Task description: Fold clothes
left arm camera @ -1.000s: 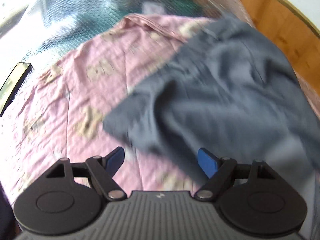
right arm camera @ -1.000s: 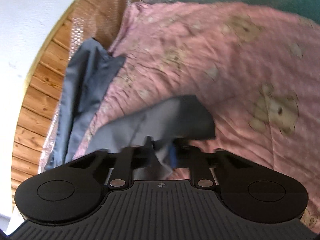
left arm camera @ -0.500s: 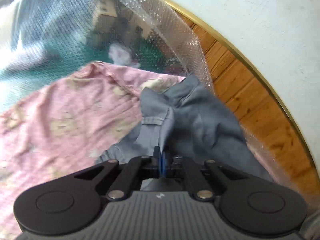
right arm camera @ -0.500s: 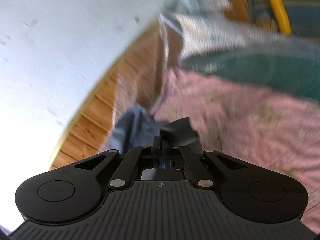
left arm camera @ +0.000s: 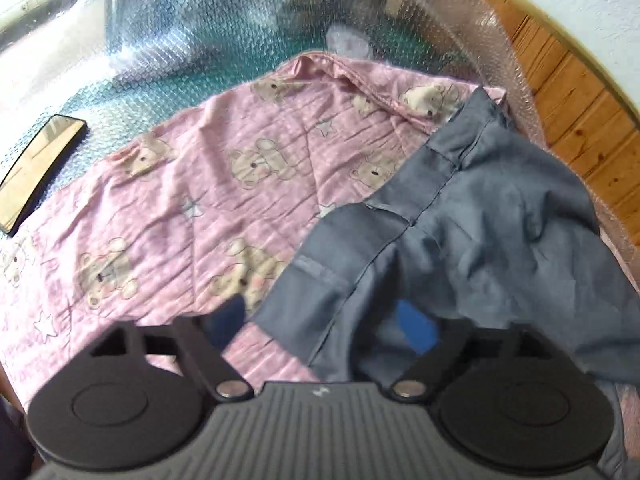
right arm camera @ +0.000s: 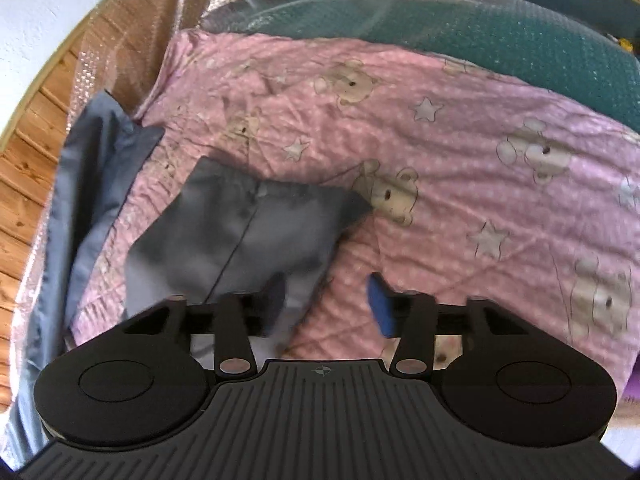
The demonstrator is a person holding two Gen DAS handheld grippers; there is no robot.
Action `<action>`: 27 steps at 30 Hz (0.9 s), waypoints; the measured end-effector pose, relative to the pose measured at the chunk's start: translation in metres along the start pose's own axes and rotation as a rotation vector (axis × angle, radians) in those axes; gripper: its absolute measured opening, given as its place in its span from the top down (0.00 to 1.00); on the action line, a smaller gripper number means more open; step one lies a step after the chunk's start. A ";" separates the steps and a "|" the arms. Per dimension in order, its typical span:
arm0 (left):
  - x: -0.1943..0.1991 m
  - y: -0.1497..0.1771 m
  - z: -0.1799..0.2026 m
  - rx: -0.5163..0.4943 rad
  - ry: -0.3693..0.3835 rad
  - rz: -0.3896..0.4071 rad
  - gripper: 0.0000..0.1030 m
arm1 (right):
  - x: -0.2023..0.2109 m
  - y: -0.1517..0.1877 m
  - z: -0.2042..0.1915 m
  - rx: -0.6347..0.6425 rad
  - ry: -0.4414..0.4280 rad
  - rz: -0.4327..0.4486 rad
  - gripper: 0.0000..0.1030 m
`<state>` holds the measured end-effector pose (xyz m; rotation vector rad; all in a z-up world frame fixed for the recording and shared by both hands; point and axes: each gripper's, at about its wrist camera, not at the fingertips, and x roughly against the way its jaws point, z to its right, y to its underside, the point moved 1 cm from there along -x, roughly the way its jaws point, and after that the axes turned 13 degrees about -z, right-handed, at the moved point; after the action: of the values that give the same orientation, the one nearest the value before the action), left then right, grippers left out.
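Both grippers are over the bed and both sets of fingers are spread wide, gripping nothing. The left gripper (left arm camera: pixel 324 320) hangs low over the near edge of the grey garment (left arm camera: pixel 480 232), its blue-padded fingers (left arm camera: pixel 414 322) set either side of a loose flap of that cloth; the right pad sits against or just above the fabric, and I cannot tell which. The garment lies crumpled on the pink bear-print blanket (left arm camera: pixel 192 200), bunched toward the side where the wooden wall panelling (left arm camera: pixel 576 112) runs, with a seam line running up through its middle.

From the right gripper (right arm camera: pixel 326 300), a folded grey section (right arm camera: pixel 240 232) lies flat on the blanket (right arm camera: pixel 460 160), stitching line down its centre. The left finger (right arm camera: pixel 274 300) overlaps that section's near corner, while the right finger (right arm camera: pixel 380 304) is over bare pink blanket. The rest of the grey cloth (right arm camera: pixel 92 168) trails along the blanket's edge against the wood panelling (right arm camera: pixel 24 184).

The blanket is wrinkled, printed with teddy bears and white stars. Bubble wrap (left arm camera: pixel 168 40) covers the teal bedding beyond it and climbs the wall side. A phone (left arm camera: pixel 38 168) with a glossy dark screen lies on the bubble wrap off the blanket's left edge, well apart from the garment.
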<state>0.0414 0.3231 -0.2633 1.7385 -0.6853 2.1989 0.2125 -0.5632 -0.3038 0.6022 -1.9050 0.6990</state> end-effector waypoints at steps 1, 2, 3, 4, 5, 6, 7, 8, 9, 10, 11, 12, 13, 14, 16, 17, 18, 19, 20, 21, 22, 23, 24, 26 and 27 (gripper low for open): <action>-0.010 -0.006 0.011 -0.027 -0.022 -0.031 0.07 | -0.002 0.006 -0.004 0.010 -0.004 -0.015 0.46; -0.021 -0.011 0.022 -0.055 -0.043 -0.062 0.07 | -0.004 0.013 -0.008 0.019 -0.009 -0.029 0.45; -0.032 -0.017 0.034 -0.083 -0.065 -0.093 0.09 | -0.005 0.019 -0.013 0.029 -0.013 -0.044 0.42; -0.043 -0.022 0.045 -0.121 -0.070 -0.116 0.35 | -0.007 0.025 -0.017 0.038 -0.017 -0.059 0.38; -0.053 -0.028 0.056 -0.158 -0.075 -0.139 0.62 | -0.009 0.031 -0.021 0.048 -0.021 -0.073 0.36; -0.064 -0.034 0.068 -0.196 -0.079 -0.162 0.93 | -0.012 0.037 -0.025 0.054 -0.022 -0.089 0.35; -0.048 -0.040 0.073 -0.212 0.022 -0.094 0.95 | -0.016 0.042 -0.028 0.058 -0.021 -0.105 0.35; -0.031 -0.046 0.077 -0.228 0.125 -0.023 0.95 | -0.019 0.045 -0.030 0.054 -0.025 -0.115 0.35; 0.003 -0.048 0.073 -0.248 0.270 0.098 0.95 | -0.021 0.048 -0.031 0.047 -0.032 -0.122 0.35; 0.039 -0.045 0.054 -0.250 0.418 0.215 0.95 | -0.021 0.050 -0.031 0.034 -0.040 -0.125 0.35; 0.075 -0.042 0.033 -0.250 0.565 0.331 0.95 | -0.019 0.051 -0.028 0.018 -0.045 -0.123 0.35; 0.087 -0.039 0.012 -0.256 0.598 0.365 0.95 | -0.016 0.052 -0.025 0.010 -0.044 -0.115 0.35; 0.073 -0.035 -0.011 -0.241 0.581 0.313 0.94 | -0.014 0.052 -0.022 0.005 -0.042 -0.107 0.35; 0.058 -0.032 -0.035 -0.225 0.562 0.260 0.93 | -0.013 0.054 -0.018 0.000 -0.038 -0.105 0.35; 0.012 -0.025 -0.062 -0.132 0.419 0.110 0.83 | -0.014 0.059 -0.010 -0.010 -0.033 -0.120 0.35; -0.008 -0.021 -0.071 -0.096 0.343 0.053 0.83 | -0.016 0.063 -0.006 -0.014 -0.035 -0.139 0.35; -0.019 -0.016 -0.076 -0.078 0.297 0.019 0.81 | -0.018 0.068 -0.002 -0.016 -0.035 -0.159 0.35; -0.025 -0.013 -0.080 -0.047 0.282 -0.002 0.75 | -0.019 0.074 0.001 -0.017 -0.037 -0.171 0.35; -0.027 -0.010 -0.084 -0.009 0.277 -0.020 0.69 | -0.020 0.078 0.003 -0.018 -0.038 -0.180 0.35; -0.024 -0.008 -0.082 -0.005 0.261 -0.018 0.57 | -0.020 0.081 0.005 -0.025 -0.042 -0.181 0.35; -0.020 -0.006 -0.080 -0.002 0.244 -0.014 0.45 | -0.020 0.082 0.007 -0.035 -0.047 -0.180 0.35; -0.016 -0.004 -0.078 0.001 0.228 -0.011 0.39 | -0.019 0.083 0.008 -0.045 -0.052 -0.178 0.35; -0.012 -0.002 -0.073 -0.006 0.221 -0.015 0.30 | -0.019 0.084 0.010 -0.055 -0.057 -0.176 0.35; -0.010 0.003 -0.058 -0.031 0.221 -0.032 0.27 | -0.018 0.079 0.011 -0.079 -0.075 -0.166 0.35; -0.010 0.004 -0.050 -0.042 0.213 -0.042 0.25 | -0.016 0.075 0.010 -0.086 -0.088 -0.157 0.35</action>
<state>-0.0001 0.3461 -0.2823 1.4579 -0.6324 2.2807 0.1625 -0.5151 -0.3377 0.7291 -1.9340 0.4949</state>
